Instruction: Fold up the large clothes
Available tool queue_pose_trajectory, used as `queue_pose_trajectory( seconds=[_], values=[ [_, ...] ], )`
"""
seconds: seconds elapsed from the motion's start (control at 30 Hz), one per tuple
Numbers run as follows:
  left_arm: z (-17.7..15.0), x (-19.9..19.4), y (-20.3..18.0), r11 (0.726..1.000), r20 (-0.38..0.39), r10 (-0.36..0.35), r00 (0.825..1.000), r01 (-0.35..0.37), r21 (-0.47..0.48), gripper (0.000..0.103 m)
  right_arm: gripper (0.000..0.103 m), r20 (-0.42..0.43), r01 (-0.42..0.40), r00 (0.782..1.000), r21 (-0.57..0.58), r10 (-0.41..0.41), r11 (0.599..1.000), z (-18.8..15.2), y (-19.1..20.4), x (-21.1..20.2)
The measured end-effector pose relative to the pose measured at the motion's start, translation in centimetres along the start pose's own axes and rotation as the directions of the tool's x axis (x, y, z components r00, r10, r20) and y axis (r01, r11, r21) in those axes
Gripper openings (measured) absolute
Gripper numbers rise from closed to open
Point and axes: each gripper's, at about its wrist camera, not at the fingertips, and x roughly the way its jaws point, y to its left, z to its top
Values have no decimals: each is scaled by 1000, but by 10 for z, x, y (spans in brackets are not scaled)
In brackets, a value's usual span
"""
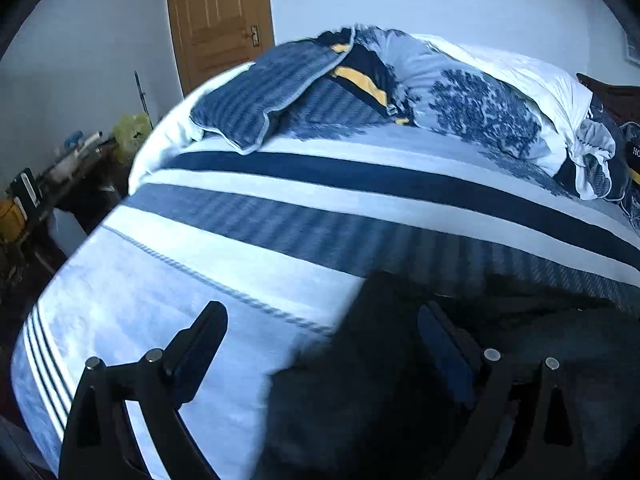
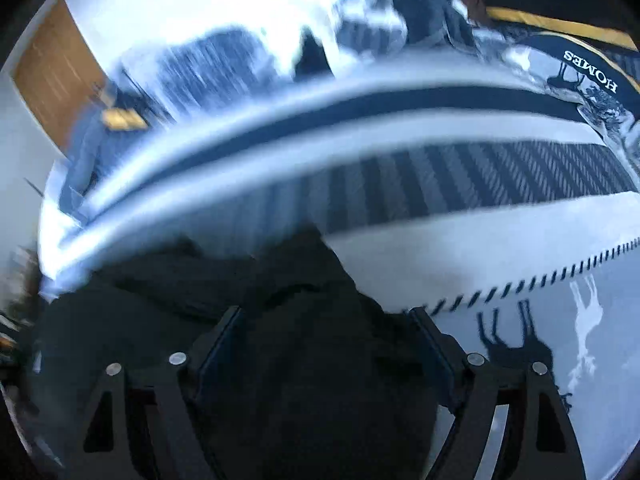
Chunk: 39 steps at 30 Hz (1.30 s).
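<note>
On the far right of the bed (image 1: 280, 216), the navy-and-gold bedding (image 2: 560, 64) reads "HOMES", printed upside down from the right wrist view, and again higher up. One dark garment (image 1: 400, 360) lies on the striped bedspread at the near edge. The left gripper (image 1: 324, 340) is spread wide, its left finger over bare bedspread, its right finger over the garment, gripping nothing. The right gripper (image 2: 326, 340) is also released, jaws wide apart, with the dark cloth lying between and under them. Two pillows sit far back; one wooden door (image 1: 218, 16) stands beyond.
</note>
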Motion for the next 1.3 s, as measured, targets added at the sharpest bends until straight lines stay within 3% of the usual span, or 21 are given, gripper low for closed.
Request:
queue_pose_trajectory(
  seconds=[0.17,0.23,0.27,0.3,0.33,0.37,0.5,0.57,0.67,0.73,0.77,0.8,0.83,0.87,0.93,1.07,1.1,1.13,1.2,1.23,1.3],
  values=[
    [5,41,17,999,-211,3,978,8,54,96,84,-131,-117,983,112,131,987,20,-23,32],
    [-2,54,19,996,-279,-77,957,83,11,89,76,-187,-183,961,131,205,974,19,-25,53],
    [-4,56,19,995,-286,-101,953,104,-5,76,39,-230,-198,947,130,223,972,17,-25,63],
    [-7,57,21,991,-292,-134,947,131,-28,33,22,-251,-185,944,139,215,973,18,-23,71],
    [-9,58,23,987,-306,-158,939,149,-54,0,18,-245,-203,940,156,237,967,18,-23,69],
    [-11,59,25,984,-303,-178,936,160,-82,1,8,-212,-214,947,149,242,966,20,-23,60],
    [-16,65,20,995,-259,-102,961,94,-42,0,4,-112,-129,984,86,138,988,20,-18,19],
    [-21,78,17,994,-310,-106,945,88,-70,0,4,-140,-48,989,48,54,998,20,-16,39],
    [-18,65,25,987,-280,-138,950,109,-118,0,6,-182,-40,982,26,44,999,10,-15,65],
    [-10,47,37,968,-213,-223,951,190,-166,18,8,-134,-52,989,65,60,997,15,-17,47],
    [-5,39,41,960,-188,-249,950,216,-176,32,13,-97,-83,991,84,91,993,18,-19,34],
    [2,31,42,959,-166,-250,954,220,-180,70,21,-46,-130,990,100,135,987,19,-22,17],
    [7,25,42,961,-145,-234,961,206,-182,93,58,-26,-137,990,106,141,985,20,-23,10],
    [12,21,41,966,-124,-210,970,186,-180,93,91,-8,-131,991,108,132,985,23,-24,4],
    [23,25,28,966,-146,-229,963,206,-155,93,91,16,-129,992,84,128,988,27,-27,-1],
    [20,61,-6,955,-292,-294,910,269,-124,93,90,-76,-166,981,124,177,978,37,-26,35],
    [14,68,-19,968,-330,-250,910,238,-76,79,90,-107,-179,975,145,195,973,36,-26,48],
    [10,72,-25,972,-349,-234,908,232,-49,40,86,-142,-181,968,163,204,970,35,-26,61],
    [4,63,-22,954,-328,-299,896,285,-90,5,54,-199,-198,953,156,227,968,34,-21,76],
    [4,52,-15,952,-271,-306,913,290,-99,4,23,-214,-205,949,141,232,969,34,-17,80],
    [2,35,1,960,-186,-279,942,265,-95,4,10,-178,-188,965,49,194,981,33,0,69]
  ],
)
